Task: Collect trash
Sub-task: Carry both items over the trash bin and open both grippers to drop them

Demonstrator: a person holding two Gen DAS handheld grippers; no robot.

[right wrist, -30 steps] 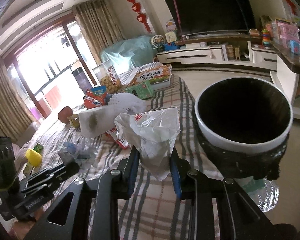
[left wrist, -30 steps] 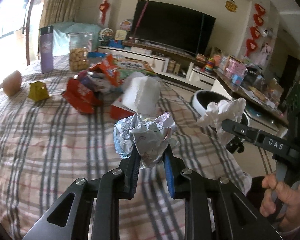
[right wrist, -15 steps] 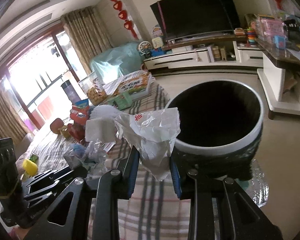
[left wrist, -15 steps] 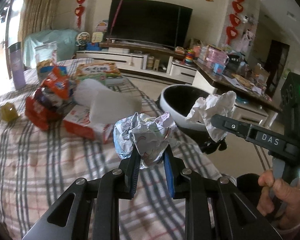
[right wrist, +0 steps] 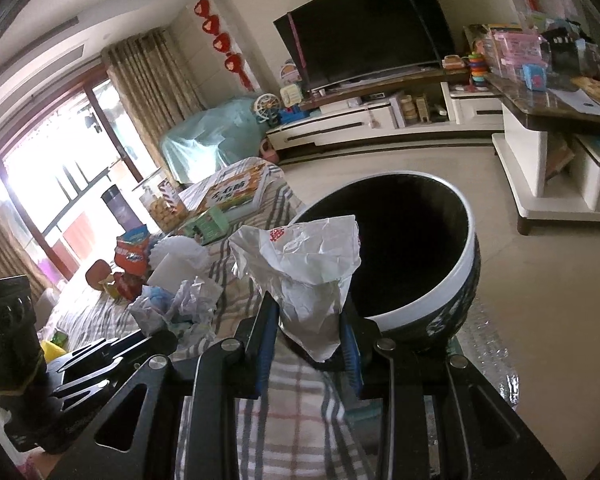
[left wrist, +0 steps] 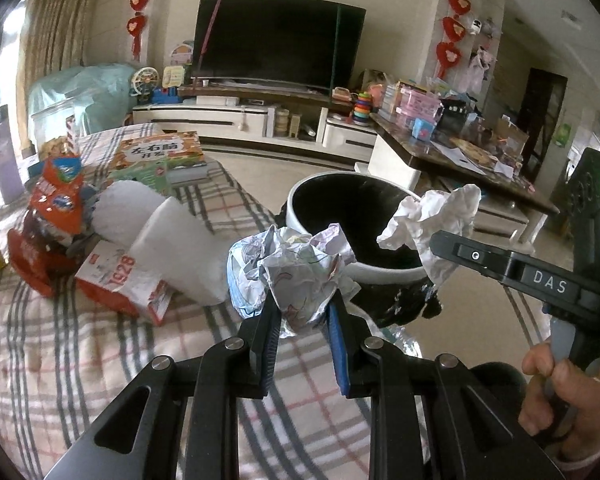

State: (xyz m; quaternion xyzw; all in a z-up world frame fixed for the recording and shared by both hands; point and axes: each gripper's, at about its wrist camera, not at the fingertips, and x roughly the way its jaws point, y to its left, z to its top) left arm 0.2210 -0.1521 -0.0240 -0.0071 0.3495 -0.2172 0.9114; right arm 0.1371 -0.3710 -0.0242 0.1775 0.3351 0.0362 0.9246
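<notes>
While your left tongs [left wrist: 302, 312] sit low at the centre of the left view, they are clamped on a crumpled printed paper wad [left wrist: 296, 270], which bulges above the blue pads [left wrist: 335, 344] and hangs over the plaid-covered counter [left wrist: 60, 340]. Just behind and right of that wad stands the bin [left wrist: 320, 196], its dark mouth open, white rim facing you. Your right tongs [left wrist: 440, 242] enter from the right edge of that view, pinching a white crumpled paper [left wrist: 436, 216] that sits over the bin's right rim.

From the right view, the right tongs [right wrist: 306, 332] hold that white paper [right wrist: 304, 264] at frame centre, squeezed between both pads, its top overlapping the bin's [right wrist: 470, 248] left rim. The left tongs [right wrist: 148, 346] show at lower left with the wad [right wrist: 180, 308] beside them.

Snack bags [left wrist: 56, 200], a tissue pack [left wrist: 120, 276] and a white roll [left wrist: 176, 252] lie on the counter in the left half of the left view.
</notes>
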